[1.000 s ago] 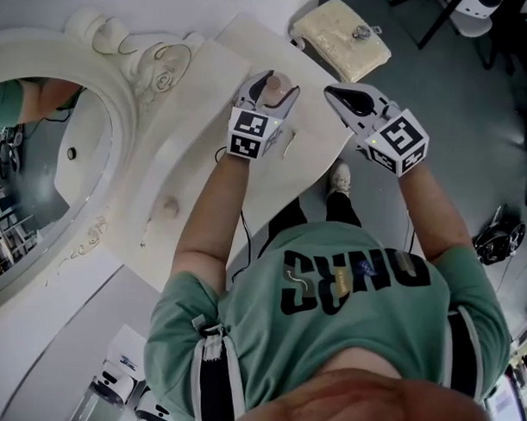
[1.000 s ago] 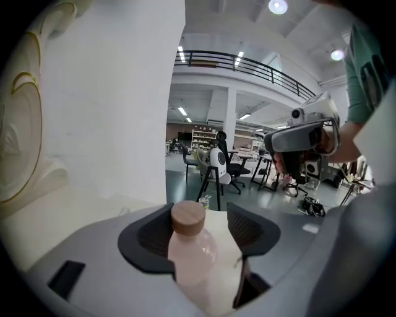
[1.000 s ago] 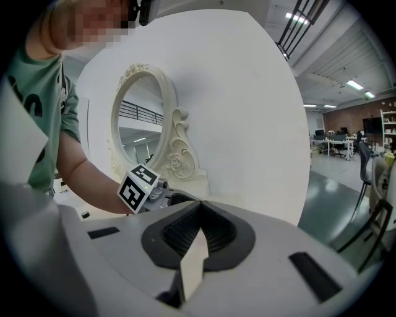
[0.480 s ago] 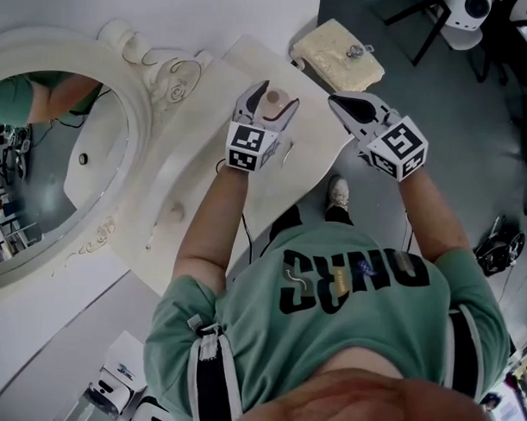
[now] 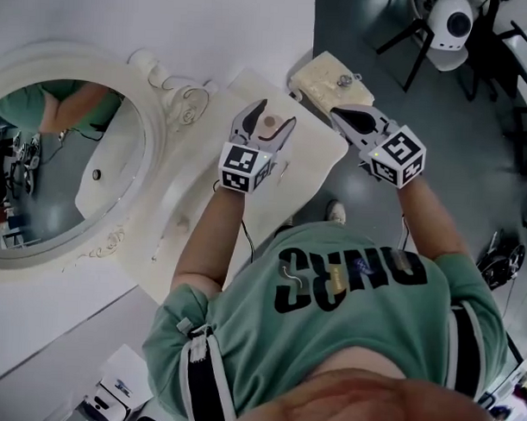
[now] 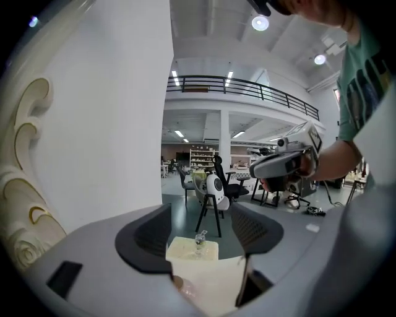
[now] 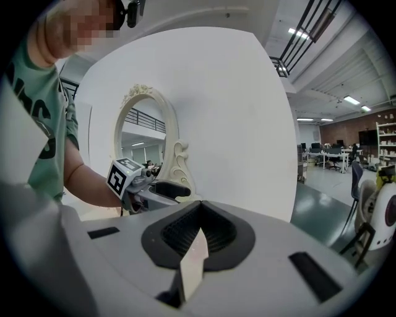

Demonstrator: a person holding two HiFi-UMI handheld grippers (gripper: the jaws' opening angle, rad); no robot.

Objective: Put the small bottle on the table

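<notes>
Your head cam stares steeply down at the tabletop [image 5: 307,162]. Left claw [image 5: 275,115] cam faces the open room, right claw [image 5: 339,113] cam faces the mirror [image 7: 145,133]; each one catches the other claw.

mirror [image 5: 66,168]: on table [image 5: 310,159], left | small bottle [image 5: 269,123]: on table | padded stool [image 5: 315,86]: beyond table

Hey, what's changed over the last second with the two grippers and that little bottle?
The left gripper's jaws have spread wider and now stand clear of the small bottle, which stands on the table between them. The right gripper stayed shut, held beside the table.
</notes>
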